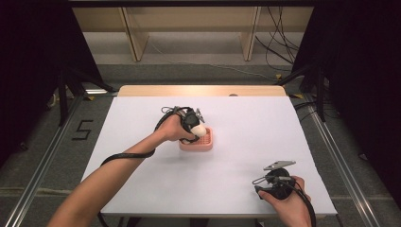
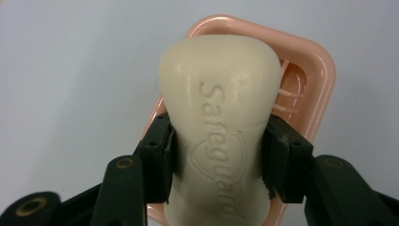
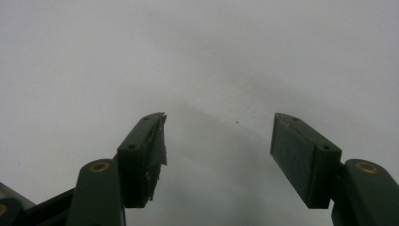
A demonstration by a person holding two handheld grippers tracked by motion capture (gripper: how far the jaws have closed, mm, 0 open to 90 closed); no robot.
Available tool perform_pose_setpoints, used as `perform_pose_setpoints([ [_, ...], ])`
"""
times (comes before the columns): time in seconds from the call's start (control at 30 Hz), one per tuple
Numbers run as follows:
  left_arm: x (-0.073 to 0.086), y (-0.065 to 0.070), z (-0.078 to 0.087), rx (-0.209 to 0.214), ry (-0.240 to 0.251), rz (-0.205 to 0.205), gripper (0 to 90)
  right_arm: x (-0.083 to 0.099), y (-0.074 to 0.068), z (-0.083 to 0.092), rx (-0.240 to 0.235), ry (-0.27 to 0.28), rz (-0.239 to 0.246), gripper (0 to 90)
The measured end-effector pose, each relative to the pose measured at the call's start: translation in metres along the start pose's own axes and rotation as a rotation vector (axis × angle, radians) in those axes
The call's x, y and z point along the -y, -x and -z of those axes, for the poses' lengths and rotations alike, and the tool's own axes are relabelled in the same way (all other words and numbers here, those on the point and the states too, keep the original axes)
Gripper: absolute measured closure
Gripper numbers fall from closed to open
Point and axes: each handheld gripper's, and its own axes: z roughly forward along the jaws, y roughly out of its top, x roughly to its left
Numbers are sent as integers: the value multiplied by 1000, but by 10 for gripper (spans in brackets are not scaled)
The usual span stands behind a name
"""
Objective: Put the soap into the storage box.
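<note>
— Where is the soap right now?

— Your bar of soap (image 2: 219, 136) is cream white, with a word pressed into its face. It sits between the two black jaws of your left gripper (image 2: 219, 162). The pads (image 2: 160, 160) press on both of its sides, so that gripper is clamped tight on it. The soap hangs just over the pink soap dish (image 2: 320, 80). You can see the little ribs inside the dish past the soap. I cannot tell if the soap touches the dish.

— And from up high?

— From up high, the soap (image 1: 199, 129) pokes out of your left gripper (image 1: 195, 124) at the left edge of the dish (image 1: 208, 143). The dish sits near the middle of the white table (image 1: 142, 118).

— What about my other hand?

— Your right gripper (image 1: 276, 182) is well apart from the dish, near the table's front right corner. Your hand wraps around it. In the right gripper view its jaws stand wide apart with nothing between them, just the bare white table (image 3: 197, 56) below.
</note>
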Motion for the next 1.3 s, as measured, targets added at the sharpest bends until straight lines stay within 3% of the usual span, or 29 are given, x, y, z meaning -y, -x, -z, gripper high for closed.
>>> perform_pose_setpoints([
  [0.33, -2, -1, -4, 1, -11, -8, 490, 0, 0, 0, -5, -1, 0, 364],
  [0.73, -2, -1, -7, 13, -2, 40, 454, 0, -1, 0, 0, 2, -6, 364],
  [0.83, -3, -1, -3, 22, 19, 48, 425, 0, 0, 0, -4, 1, -1, 364],
  [0.9, -3, 0, 1, 20, 43, 76, 421, 0, -1, 0, 4, -1, -5, 364],
  [1.03, -1, 1, 10, 19, 56, 72, 397, 0, -1, 0, -1, 1, 5, 363],
  [1.3, 16, 9, 31, 12, 110, 96, 377, 0, -1, 1, 1, -2, 6, 363],
])
